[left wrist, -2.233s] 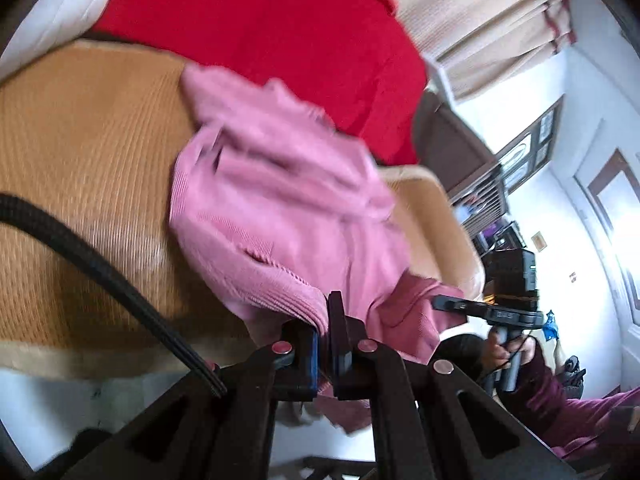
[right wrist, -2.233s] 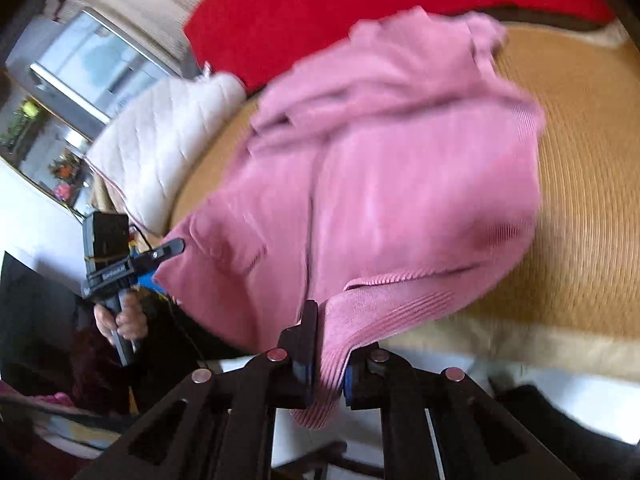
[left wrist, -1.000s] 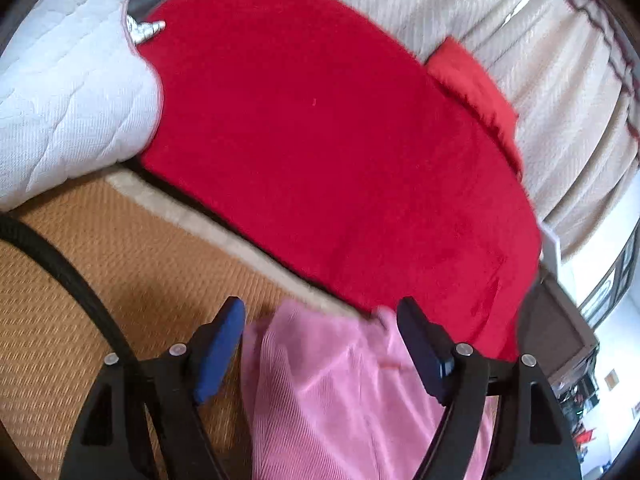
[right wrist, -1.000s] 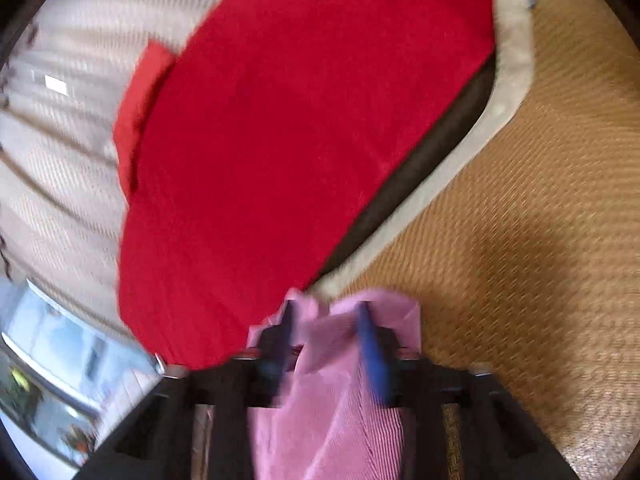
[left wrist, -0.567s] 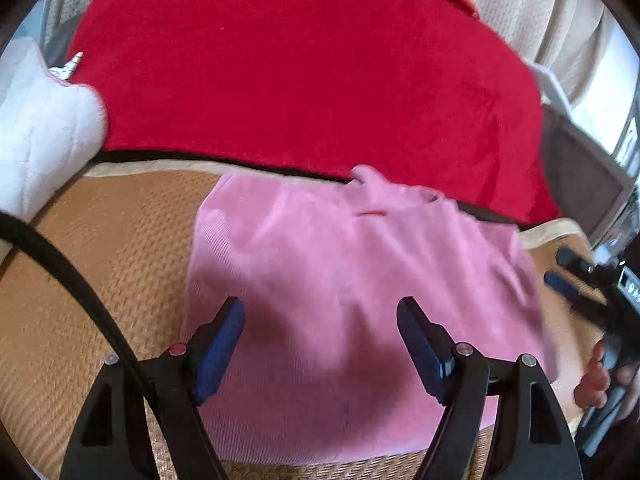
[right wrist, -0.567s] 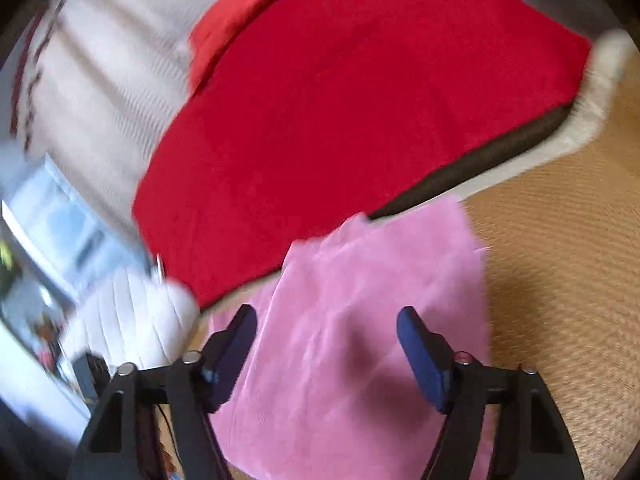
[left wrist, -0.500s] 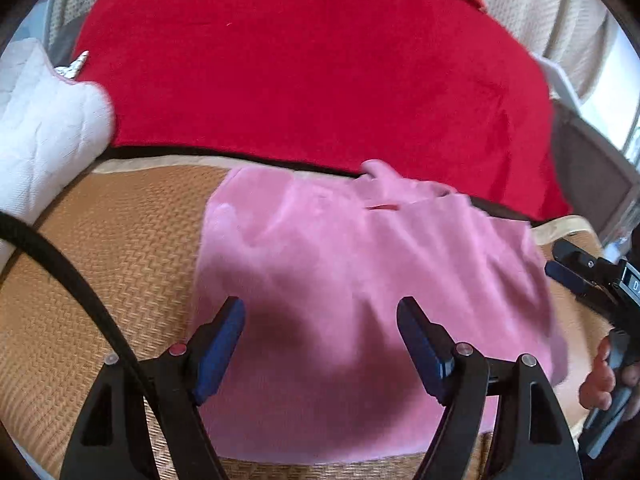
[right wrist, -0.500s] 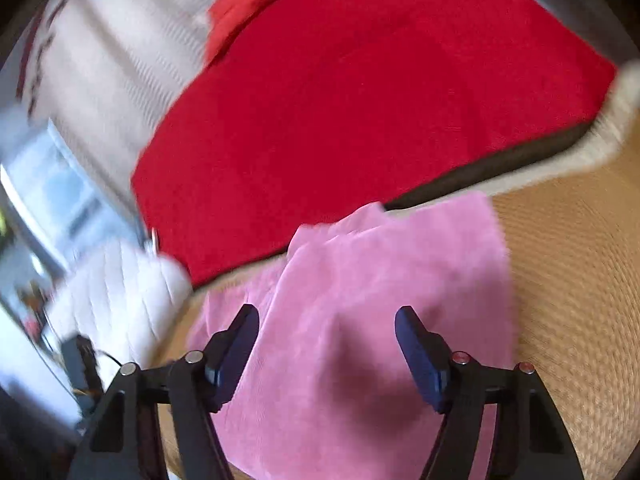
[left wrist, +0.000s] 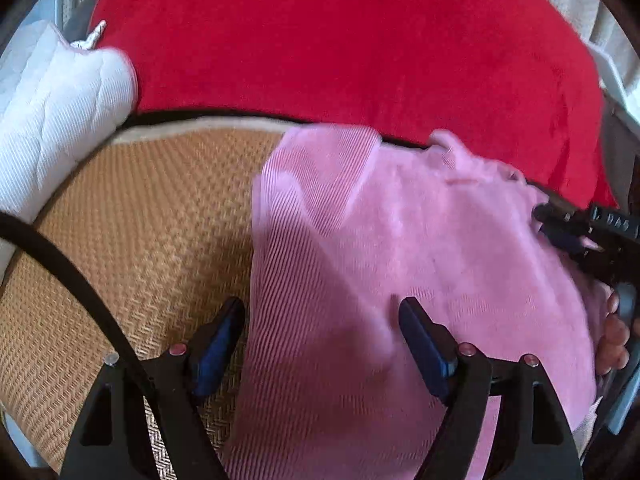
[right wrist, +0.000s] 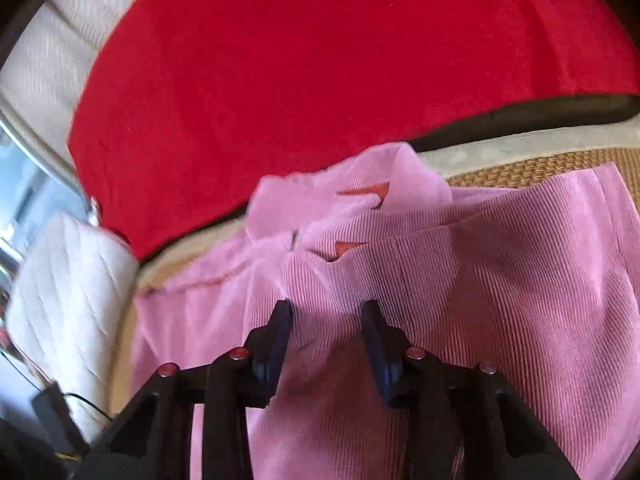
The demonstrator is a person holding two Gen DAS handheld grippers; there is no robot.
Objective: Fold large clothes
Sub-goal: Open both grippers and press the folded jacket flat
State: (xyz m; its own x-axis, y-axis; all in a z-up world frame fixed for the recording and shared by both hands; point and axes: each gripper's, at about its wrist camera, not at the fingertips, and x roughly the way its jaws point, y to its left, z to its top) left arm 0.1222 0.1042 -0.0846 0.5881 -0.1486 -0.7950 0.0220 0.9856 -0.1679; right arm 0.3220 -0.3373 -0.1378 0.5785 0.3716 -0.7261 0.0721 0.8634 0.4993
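Note:
A pink ribbed sweater (left wrist: pixel 400 260) lies spread on the woven mat (left wrist: pixel 140 220), its collar toward the red blanket. My left gripper (left wrist: pixel 320 316) is open wide low over the sweater's left side, with the cloth's edge running between its fingers. At the right edge of that view the other gripper (left wrist: pixel 568 236) and a hand (left wrist: pixel 612 332) show. In the right wrist view my right gripper (right wrist: pixel 327 312) hangs just below the collar (right wrist: pixel 360 208). Its jaws are closing, with a ridge of the sweater (right wrist: pixel 500 280) between them, and the pads do not visibly press it.
A red blanket (left wrist: pixel 340 40) covers the bed beyond the mat's pale border (right wrist: pixel 500 152). A white quilted pillow (left wrist: pixel 52 120) sits at the left. A black cable (left wrist: pixel 60 264) crosses the left view. Beige curtains (right wrist: pixel 60 40) hang behind.
Both grippers let go of the sweater and drew back from its far edge. The sweater now lies flat. The right gripper slid toward the collar and its jaws narrowed.

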